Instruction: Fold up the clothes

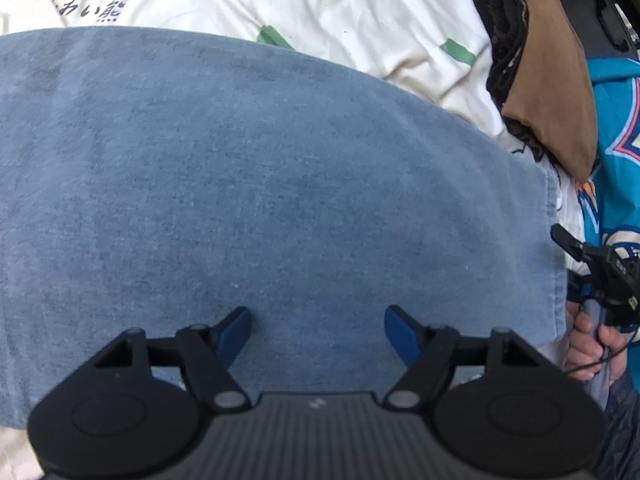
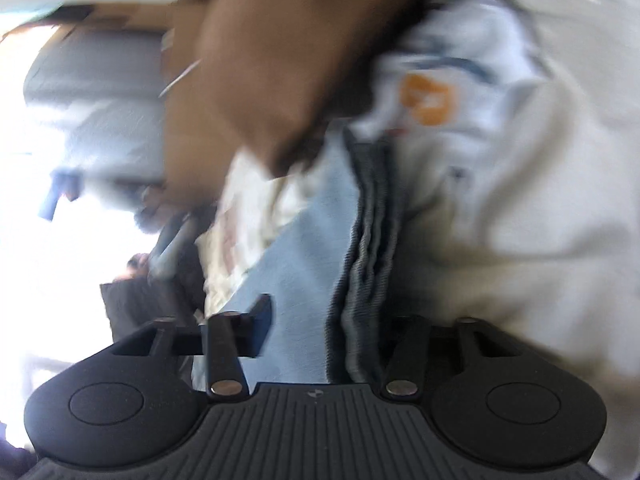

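Note:
A blue denim-like garment point(image 1: 248, 184) lies folded flat on the bed and fills most of the left wrist view. My left gripper point(image 1: 318, 332) hovers just over its near part, open, with nothing between its blue fingertips point(image 1: 236, 332). My right gripper point(image 1: 592, 272) sits at the garment's right edge, held by a hand point(image 1: 588, 344). The right wrist view is blurred. There the garment's layered folded edge point(image 2: 368, 272) runs between the jaws down to the gripper body. Only the left finger point(image 2: 260, 320) shows, since cloth hides the other, so the grip is unclear.
A cream bedsheet point(image 1: 352, 12) with green marks and printed characters lies beyond the garment. A brown and black garment pile point(image 1: 540, 80) sits at the far right, and beside it is a teal printed cloth point(image 1: 616, 152). A white garment with an orange print point(image 2: 428, 98) lies by the right gripper.

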A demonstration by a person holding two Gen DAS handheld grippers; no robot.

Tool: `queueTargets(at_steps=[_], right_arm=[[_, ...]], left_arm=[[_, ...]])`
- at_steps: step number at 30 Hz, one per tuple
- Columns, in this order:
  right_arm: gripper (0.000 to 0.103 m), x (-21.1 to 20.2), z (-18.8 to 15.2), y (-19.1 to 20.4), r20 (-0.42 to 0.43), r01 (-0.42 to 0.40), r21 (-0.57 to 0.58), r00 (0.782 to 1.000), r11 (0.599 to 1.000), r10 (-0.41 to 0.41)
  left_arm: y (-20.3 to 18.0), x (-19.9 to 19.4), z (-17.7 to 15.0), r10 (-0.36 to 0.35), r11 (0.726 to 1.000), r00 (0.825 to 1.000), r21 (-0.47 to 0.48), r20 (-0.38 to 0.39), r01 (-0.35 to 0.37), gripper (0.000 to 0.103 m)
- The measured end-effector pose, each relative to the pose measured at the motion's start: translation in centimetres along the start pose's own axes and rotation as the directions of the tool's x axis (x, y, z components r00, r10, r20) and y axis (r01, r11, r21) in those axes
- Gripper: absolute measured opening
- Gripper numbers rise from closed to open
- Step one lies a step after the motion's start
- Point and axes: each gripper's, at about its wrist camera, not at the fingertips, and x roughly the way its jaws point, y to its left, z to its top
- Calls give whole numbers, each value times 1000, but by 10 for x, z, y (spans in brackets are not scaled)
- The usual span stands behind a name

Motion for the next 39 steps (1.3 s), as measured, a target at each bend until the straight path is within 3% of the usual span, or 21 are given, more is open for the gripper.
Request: queueTargets(at_steps=[2,10,12,18,24,25,27,29,33,35,39], right_arm=[[42,2,3,3,-13,-17,-16,1000,1000,17],[35,19,13,-10,-82,81,11,993,997,-80],[7,23,11,-4,-80,124,-34,989,992,-126],[6,24,8,17,-76,192,-106,977,976,-200],[7,18,9,44,-65,230,-102,969,968,-237],[7,15,8,49,-59,232,-99,969,968,-238],[7,12,6,61,-39,233,-94,971,968,-237],[7,12,3,74,-22,233,-96,971,968,-237],[6,9,-5,93,3,253,-96,967,963,-254],[7,8,-8,102,15,272,-93,962,958,-271],[6,4,-10,123,36,321,-91,947,943,-319]], left_arm=[[1,-1,-1,-1,1000,1000,-3,1,1,76],[0,-1,-3,-6,1000,1000,0,4,6,76],[1,-3,-3,-8,1000,1000,-3,10,8,76],[7,-9,-5,-18,997,998,-79,55,23,74],[6,-15,7,-52,994,998,-91,42,55,67],[7,-16,13,-29,996,999,-86,33,32,67],[7,-21,25,24,999,1000,-34,9,-24,67],[12,-25,36,27,999,999,-21,-20,-27,67],[22,-30,54,74,986,990,160,-123,-54,67],[37,-41,57,108,973,987,214,-120,-80,68],[81,-54,54,158,966,981,223,-111,-130,64]])
